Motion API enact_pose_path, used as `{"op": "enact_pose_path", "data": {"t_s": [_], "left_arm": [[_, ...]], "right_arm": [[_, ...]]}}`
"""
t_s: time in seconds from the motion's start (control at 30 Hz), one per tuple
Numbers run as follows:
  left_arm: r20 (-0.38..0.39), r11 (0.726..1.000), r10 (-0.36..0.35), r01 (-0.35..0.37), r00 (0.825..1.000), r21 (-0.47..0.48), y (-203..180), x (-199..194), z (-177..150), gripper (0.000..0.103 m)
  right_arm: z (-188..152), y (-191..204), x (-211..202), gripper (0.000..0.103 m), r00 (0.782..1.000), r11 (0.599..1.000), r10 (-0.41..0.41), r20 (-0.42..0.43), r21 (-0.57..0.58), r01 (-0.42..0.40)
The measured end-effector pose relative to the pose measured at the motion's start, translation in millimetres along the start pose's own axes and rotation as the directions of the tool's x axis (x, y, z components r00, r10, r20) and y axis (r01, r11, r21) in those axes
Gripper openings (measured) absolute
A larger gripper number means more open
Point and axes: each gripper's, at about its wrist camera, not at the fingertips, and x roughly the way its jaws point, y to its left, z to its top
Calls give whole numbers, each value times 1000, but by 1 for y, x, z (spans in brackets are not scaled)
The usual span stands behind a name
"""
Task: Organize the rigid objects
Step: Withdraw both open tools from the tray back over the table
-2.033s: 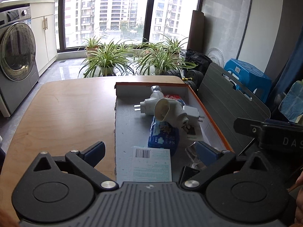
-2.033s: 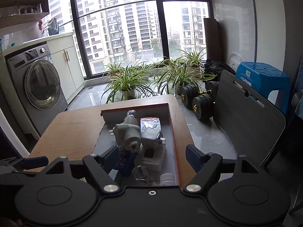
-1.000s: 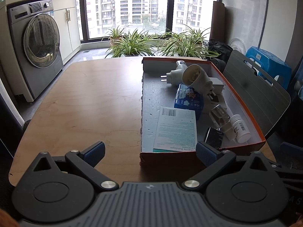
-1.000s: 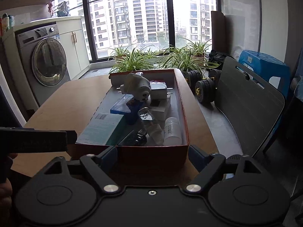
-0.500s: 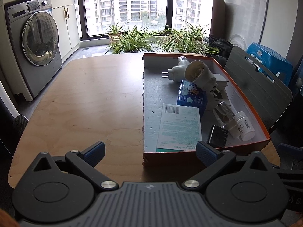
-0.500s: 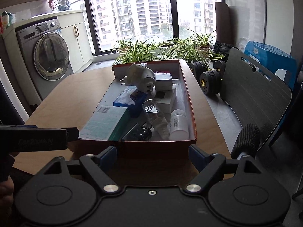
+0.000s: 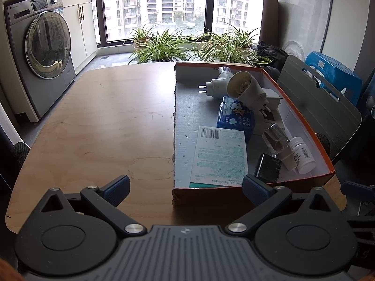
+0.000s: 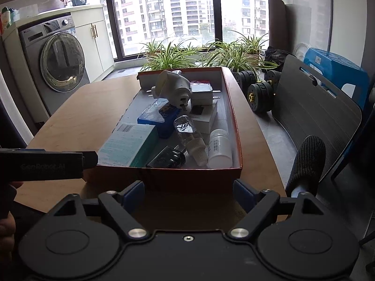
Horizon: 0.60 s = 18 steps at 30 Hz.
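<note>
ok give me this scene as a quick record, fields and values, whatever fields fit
surface: wooden table
container: orange box, open top, on the table's right side
box contents: bandage box, blue tissue pack, white plug adapters, clear bottle, white pill bottle, black charger
outside the box: nothing on the visible tabletop
left gripper: open, empty, short of the box's near wall
right gripper: open, empty, facing the box's near wall
background: washing machine, potted plants, blue stool
</note>
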Motion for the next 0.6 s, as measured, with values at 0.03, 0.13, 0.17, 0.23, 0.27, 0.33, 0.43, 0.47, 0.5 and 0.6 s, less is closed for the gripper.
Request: {"op": "enact_pose_path", "data": {"t_s": [0.03,0.13,0.17,0.23,0.27,0.33,0.43,0.47,0.5,0.6], "left_arm": [[-2,1000,-1,1,1000,1,0,0,0,103],[-7,1000,-8,8,1000,-1,-1,1,0,103],[-8,1000,-8,8,1000,-2,-1,2,0,103],[-9,1000,-10,10,1000,-5,-2,2,1,103],[-8,1000,-12,11,1000,-6,-2,3,1,103],[-7,1000,-18,18,1000,-6,-4,3,2,103],[-9,999,-29,29,1000,13,-8,5,1,103],[-10,999,-29,29,1000,18,-9,6,1,103],[-12,999,-29,29,1000,19,-10,7,1,103],[-15,999,-34,34,999,12,-9,8,1,103]], "right_arm": [[0,0,0,98,1000,1000,-3,-2,-1,3],[1,-1,1,98,1000,1000,-3,-6,-4,3],[1,-1,1,98,1000,1000,-3,-8,-6,3],[2,0,3,98,1000,1000,-4,-10,-14,4],[3,1,3,98,1000,1000,-4,-10,-16,4],[3,2,4,98,1000,1000,-1,-10,-20,1],[3,1,6,98,1000,1000,1,-12,-18,-1],[3,1,6,98,1000,1000,-1,-14,-16,0],[3,1,7,98,1000,1000,-1,-17,-14,1],[3,1,8,98,1000,1000,2,-23,-19,-3]]}}
